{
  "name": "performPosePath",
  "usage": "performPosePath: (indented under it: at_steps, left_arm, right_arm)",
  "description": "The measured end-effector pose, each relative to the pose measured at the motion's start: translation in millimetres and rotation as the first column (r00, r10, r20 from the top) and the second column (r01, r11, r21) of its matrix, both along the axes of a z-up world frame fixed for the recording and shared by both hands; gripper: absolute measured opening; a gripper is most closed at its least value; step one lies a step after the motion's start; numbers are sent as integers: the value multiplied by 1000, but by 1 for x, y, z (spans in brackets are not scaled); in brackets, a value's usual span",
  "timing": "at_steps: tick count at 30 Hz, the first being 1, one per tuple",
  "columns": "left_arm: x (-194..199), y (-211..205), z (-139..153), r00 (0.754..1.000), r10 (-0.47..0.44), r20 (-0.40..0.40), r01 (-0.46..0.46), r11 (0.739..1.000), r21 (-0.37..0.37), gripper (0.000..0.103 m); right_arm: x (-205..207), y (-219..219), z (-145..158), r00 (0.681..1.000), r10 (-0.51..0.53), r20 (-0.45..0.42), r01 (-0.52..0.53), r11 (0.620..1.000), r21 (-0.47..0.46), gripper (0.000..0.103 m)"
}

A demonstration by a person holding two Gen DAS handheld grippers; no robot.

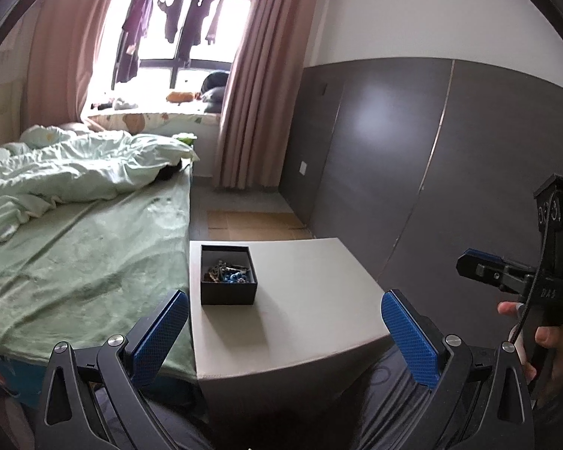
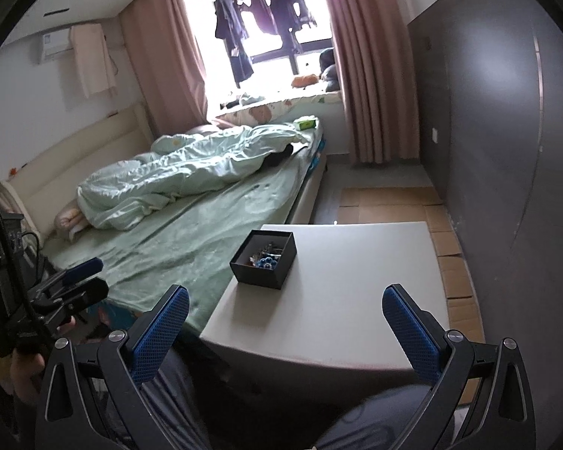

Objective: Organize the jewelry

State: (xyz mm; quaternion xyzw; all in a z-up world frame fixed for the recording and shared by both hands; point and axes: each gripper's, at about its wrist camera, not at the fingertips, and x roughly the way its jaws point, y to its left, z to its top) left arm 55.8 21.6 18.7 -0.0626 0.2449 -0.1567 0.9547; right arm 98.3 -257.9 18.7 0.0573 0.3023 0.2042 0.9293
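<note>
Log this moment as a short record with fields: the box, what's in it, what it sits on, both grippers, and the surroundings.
box: black open-top box, lidless
contents: tangled jewelry, blue beads and metallic pieces
support: white table, box near its far left corner by the bed
left gripper: open, empty, short of the box
right gripper: open, empty, over the table's near edge
surroundings: bed with green sheet, pink curtains, grey wall panels
</note>
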Motion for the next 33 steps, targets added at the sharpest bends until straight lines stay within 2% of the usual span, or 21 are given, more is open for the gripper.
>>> performPosePath:
  at_steps: [14, 19, 25, 33]
  left_arm:
    - [-68, 1, 4, 997, 16, 73, -18, 1000, 23, 103]
    - [-87, 1, 1, 996, 15, 88, -17, 1000, 26, 103]
    - [-104, -1, 3, 994, 21, 110, -25, 999, 32, 103]
    - [-104, -9, 3, 994, 11, 112, -16, 999, 44, 103]
  right_arm:
    - [-85, -7, 4, 987, -118, 107, 115, 993, 30, 103]
    - [-106, -7, -3, 984, -142, 108, 139, 990, 40, 103]
    - [-121, -5, -7, 981, -162, 107, 161, 987, 20, 103]
    - [-127, -3, -8, 980, -173, 103, 174, 985, -3, 103]
